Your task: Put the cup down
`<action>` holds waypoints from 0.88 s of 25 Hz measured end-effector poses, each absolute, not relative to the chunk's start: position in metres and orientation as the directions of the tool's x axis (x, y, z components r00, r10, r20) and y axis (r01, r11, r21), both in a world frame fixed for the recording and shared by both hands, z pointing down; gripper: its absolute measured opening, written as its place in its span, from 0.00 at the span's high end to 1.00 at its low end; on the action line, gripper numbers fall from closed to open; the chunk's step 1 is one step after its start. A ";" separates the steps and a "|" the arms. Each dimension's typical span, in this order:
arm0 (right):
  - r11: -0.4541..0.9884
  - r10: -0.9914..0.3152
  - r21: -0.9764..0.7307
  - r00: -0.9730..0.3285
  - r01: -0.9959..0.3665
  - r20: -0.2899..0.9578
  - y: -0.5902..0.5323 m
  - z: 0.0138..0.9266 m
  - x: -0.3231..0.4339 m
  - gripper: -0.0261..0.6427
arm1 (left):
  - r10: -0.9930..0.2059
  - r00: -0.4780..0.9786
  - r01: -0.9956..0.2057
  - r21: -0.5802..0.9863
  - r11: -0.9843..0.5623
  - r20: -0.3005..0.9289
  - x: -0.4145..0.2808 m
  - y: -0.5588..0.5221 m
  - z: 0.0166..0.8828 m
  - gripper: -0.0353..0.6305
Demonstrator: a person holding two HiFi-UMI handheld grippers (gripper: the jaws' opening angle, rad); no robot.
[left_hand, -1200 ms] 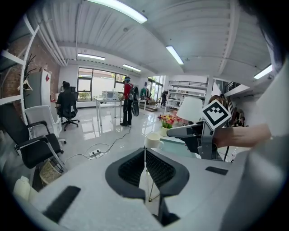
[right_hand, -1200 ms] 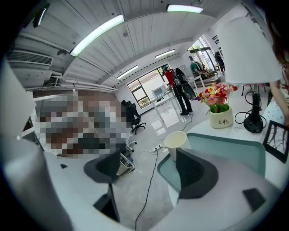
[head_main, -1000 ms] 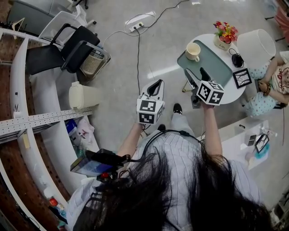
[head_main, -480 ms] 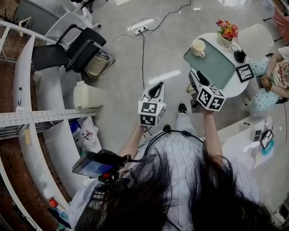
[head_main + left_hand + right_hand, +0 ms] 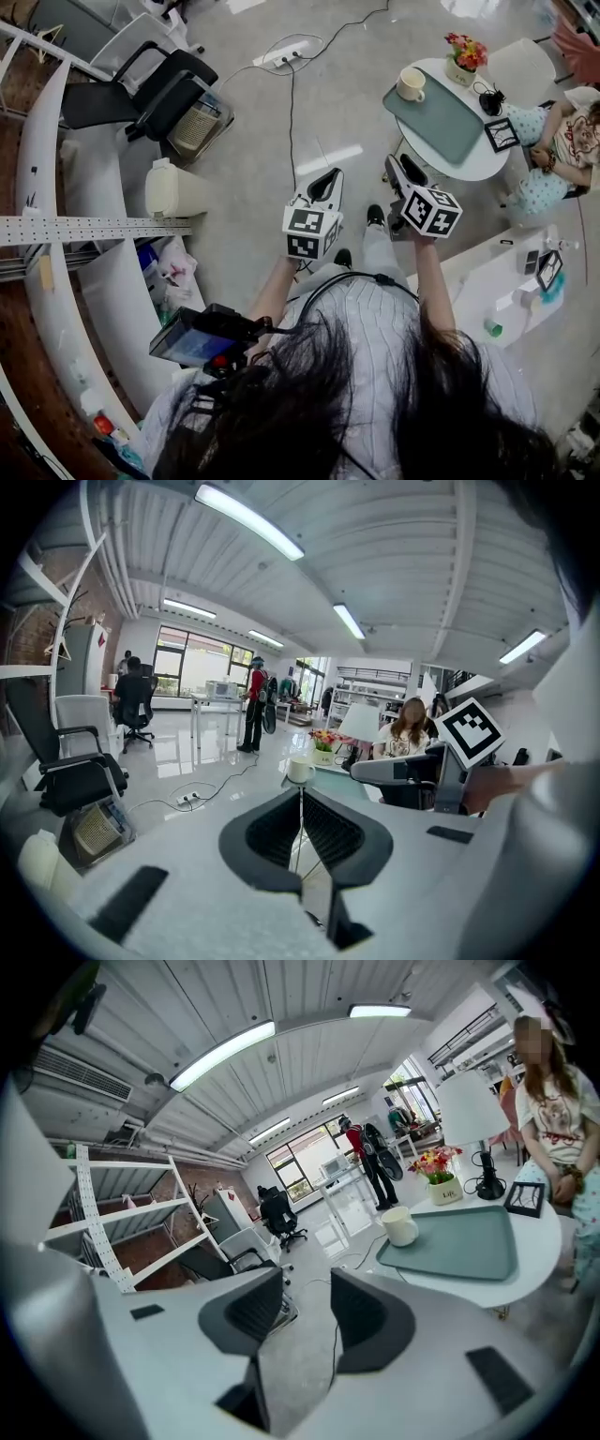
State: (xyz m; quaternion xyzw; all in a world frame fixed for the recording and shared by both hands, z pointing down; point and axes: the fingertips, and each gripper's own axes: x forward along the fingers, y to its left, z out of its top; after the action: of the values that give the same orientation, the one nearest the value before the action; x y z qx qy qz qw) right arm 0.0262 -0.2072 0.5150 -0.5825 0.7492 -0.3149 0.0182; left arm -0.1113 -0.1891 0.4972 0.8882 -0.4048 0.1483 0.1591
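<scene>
a round white table (image 5: 476,166) bears a green tray (image 5: 439,119), a flower pot (image 5: 463,71) and a small frame (image 5: 502,134).

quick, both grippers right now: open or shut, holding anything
Left gripper: shut, nothing between its jaws.
Right gripper: open and empty; its jaws have just been closing, but there is a gap between them.

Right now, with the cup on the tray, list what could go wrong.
1. The cream ceramic cup stands at the corner of the grey-green tray, near the round white table's rim; a bump could knock it off.
2. A white power strip and its cable lie on the floor ahead; a foot may snag.
3. A seated person is close beside the table; a careless reach could hit them.
</scene>
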 end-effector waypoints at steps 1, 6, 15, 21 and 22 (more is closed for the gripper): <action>0.119 -0.885 -0.494 -0.318 -0.861 0.341 -0.200 0.515 0.024 0.70 | -0.668 0.633 -0.763 0.167 -0.624 0.391 -0.112 -0.184 0.498 0.92; 0.124 -0.882 -0.482 -0.319 -0.867 0.347 -0.167 0.510 0.012 0.70 | -0.645 0.653 -0.746 0.191 -0.638 0.397 -0.114 -0.161 0.504 0.92; 0.126 -0.880 -0.483 -0.322 -0.866 0.349 -0.134 0.509 0.016 0.73 | -0.599 0.689 -0.710 0.214 -0.671 0.407 -0.092 -0.139 0.512 0.92; 0.138 -0.878 -0.487 -0.334 -0.863 0.343 -0.117 0.504 0.020 0.75 | -0.577 0.711 -0.685 0.211 -0.697 0.403 -0.070 -0.128 0.509 0.92; 0.141 -0.877 -0.488 -0.337 -0.861 0.342 -0.114 0.503 0.021 0.76 | -0.576 0.712 -0.683 0.210 -0.699 0.401 -0.066 -0.125 0.507 0.92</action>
State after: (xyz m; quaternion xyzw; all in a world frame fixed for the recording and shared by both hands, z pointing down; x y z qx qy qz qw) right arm 0.0212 -0.1136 0.5027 -0.5755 0.7552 -0.3135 0.0127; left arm -0.0659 -0.1248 0.5070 0.9087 -0.3463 0.1544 0.1744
